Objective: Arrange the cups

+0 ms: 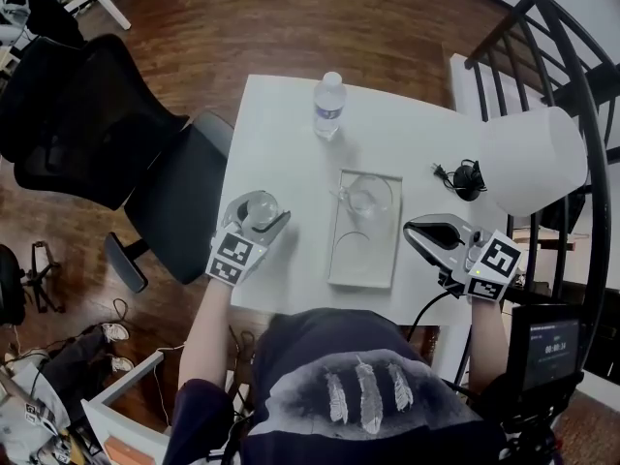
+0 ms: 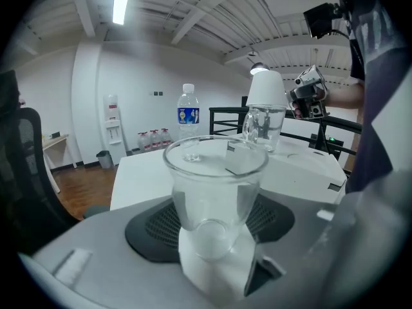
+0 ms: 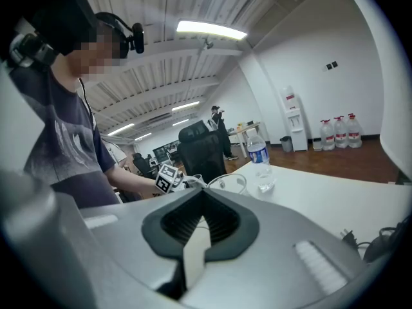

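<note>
White table (image 1: 281, 134) carries a tray (image 1: 339, 260) at its middle. My left claw (image 1: 263, 215), left of the tray, grips a glass cup (image 2: 215, 192). My right claw (image 1: 426, 232), right of the tray, is pinched closed and empty. I'd keep the glass upright, clear the tray's rim, and land short of the second cup (image 1: 368, 194) at its far end. The near end looks free.

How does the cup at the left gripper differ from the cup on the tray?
The gripped cup is off the tray, to its left, clasped between the fingers of the left gripper. The tray cup stands free at the far end of the white tray. The gripped cup tapers and shows no handle, while the tray cup seems to have one. Both are clear, upright and look empty.
</note>
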The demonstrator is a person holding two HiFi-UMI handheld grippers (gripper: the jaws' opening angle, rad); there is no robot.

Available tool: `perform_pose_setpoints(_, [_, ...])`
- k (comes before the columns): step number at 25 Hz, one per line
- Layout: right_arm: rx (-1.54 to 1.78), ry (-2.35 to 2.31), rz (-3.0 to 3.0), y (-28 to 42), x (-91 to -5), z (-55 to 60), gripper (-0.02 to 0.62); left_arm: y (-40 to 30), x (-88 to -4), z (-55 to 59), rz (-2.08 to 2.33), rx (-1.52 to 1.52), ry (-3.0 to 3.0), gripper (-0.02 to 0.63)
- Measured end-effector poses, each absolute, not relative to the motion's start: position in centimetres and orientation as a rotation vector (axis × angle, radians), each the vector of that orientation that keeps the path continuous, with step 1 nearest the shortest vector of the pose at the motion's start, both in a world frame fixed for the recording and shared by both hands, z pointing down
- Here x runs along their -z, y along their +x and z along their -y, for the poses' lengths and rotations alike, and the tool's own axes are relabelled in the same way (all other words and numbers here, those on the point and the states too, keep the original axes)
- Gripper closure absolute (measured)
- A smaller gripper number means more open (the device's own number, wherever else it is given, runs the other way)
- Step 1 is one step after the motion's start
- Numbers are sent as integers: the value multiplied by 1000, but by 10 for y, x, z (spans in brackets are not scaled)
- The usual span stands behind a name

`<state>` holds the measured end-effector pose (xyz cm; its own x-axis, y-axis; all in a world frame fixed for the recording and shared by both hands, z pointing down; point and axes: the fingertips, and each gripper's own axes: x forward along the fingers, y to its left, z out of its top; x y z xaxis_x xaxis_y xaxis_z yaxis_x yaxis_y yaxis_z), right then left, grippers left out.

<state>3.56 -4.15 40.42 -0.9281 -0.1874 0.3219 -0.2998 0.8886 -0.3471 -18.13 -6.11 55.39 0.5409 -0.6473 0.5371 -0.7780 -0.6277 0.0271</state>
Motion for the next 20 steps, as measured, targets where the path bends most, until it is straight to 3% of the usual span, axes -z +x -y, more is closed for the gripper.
perform_pose_setpoints(11, [-574, 387, 2786, 39, -402, 47, 592, -176, -547, 50, 1118, -697, 2518, 319])
perform_pose_setpoints(20, [-558, 400, 2797, 47, -400, 47, 592, -164, -460, 47, 1101, -551, 2681, 319])
